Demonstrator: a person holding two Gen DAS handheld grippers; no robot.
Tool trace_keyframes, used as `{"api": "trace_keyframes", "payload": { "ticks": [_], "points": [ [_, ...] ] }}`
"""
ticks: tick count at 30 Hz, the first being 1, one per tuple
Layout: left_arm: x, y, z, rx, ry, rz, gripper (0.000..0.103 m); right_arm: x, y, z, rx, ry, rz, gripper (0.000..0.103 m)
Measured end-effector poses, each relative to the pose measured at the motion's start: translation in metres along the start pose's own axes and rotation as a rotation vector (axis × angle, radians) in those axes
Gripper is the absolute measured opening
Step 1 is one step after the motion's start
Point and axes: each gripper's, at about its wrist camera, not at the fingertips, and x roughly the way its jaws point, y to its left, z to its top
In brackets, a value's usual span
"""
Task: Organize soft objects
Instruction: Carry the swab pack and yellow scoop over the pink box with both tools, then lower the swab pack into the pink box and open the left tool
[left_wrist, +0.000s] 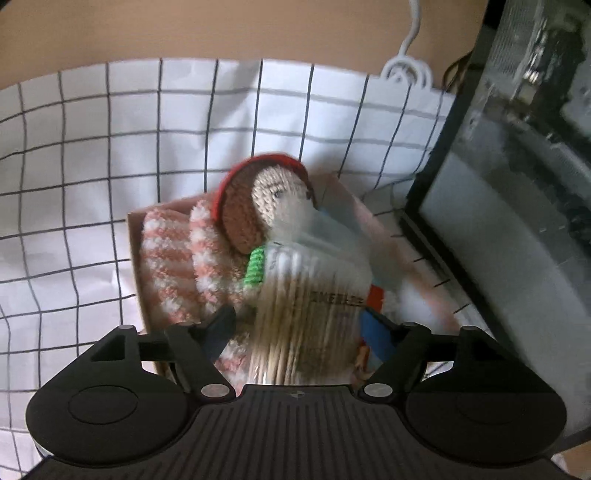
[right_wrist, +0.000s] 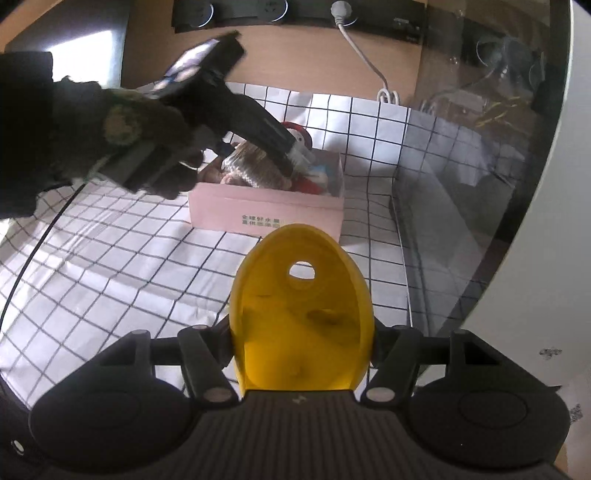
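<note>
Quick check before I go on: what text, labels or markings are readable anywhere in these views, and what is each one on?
Pink box, front wall: two short lines of dark Chinese characters, too small to read.
Clear packet of cotton swabs between the left gripper fingers: one line of dark print, motion-blurred, unreadable.
Nothing else legible.

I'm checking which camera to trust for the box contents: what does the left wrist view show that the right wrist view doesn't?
Only the left wrist view: the pink-and-white striped knit and the doll's face, close up. Only the right wrist view: the yellow scoop in the right gripper, the gloved hand, the box's printed side. Both: the pink box, cotton-swab bag, grid cloth.
</note>
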Motion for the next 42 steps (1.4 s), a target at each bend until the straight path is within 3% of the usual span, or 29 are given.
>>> {"api": "trace_keyframes", "payload": {
  "ticks": [4, 8, 12, 17, 19, 23, 26, 30, 38, 40, 42],
  "points": [
    [-0.035, 0.016, 0.003, -0.065, -0.082, -0.056, 0.08, 0.01, 0.0, 0.014, 0.005, -0.021, 0.0, 0.066],
    [-0.063, 0.03, 0.01, -0.114, -0.165, -0.055, 0.08, 0.021, -0.001, 0.043, -0.004, -0.064, 0.008, 0.065],
    [-0.083, 0.04, 0.004, -0.133, -0.165, -0.041, 0.079, 0.038, -0.005, 0.087, -0.031, -0.176, -0.046, 0.066],
    [-0.098, 0.053, -0.024, -0.182, -0.138, -0.046, 0.079, 0.09, -0.024, 0.147, 0.137, -0.295, -0.089, 0.066],
    [-0.099, 0.059, -0.034, -0.215, -0.107, -0.053, 0.079, 0.126, -0.025, 0.16, 0.191, -0.261, -0.072, 0.066],
    [-0.104, 0.066, -0.05, -0.236, -0.062, -0.052, 0.079, 0.198, -0.019, 0.152, 0.224, -0.075, -0.016, 0.066],
    [-0.107, 0.073, -0.053, -0.252, -0.048, -0.035, 0.078, 0.197, -0.016, 0.141, 0.249, -0.108, -0.024, 0.067],
    [-0.102, 0.075, -0.045, -0.273, -0.035, -0.015, 0.078, 0.189, -0.017, 0.14, 0.199, -0.085, -0.057, 0.073],
    [-0.092, 0.047, -0.018, -0.175, -0.064, 0.002, 0.078, 0.157, -0.033, 0.141, 0.183, -0.131, -0.057, 0.075],
    [-0.089, 0.04, -0.013, -0.147, -0.061, 0.007, 0.078, 0.153, -0.035, 0.141, 0.195, -0.15, -0.05, 0.073],
    [-0.088, 0.036, -0.011, -0.133, -0.057, 0.002, 0.078, 0.15, -0.035, 0.143, 0.203, -0.167, -0.04, 0.06]
  ]
}}
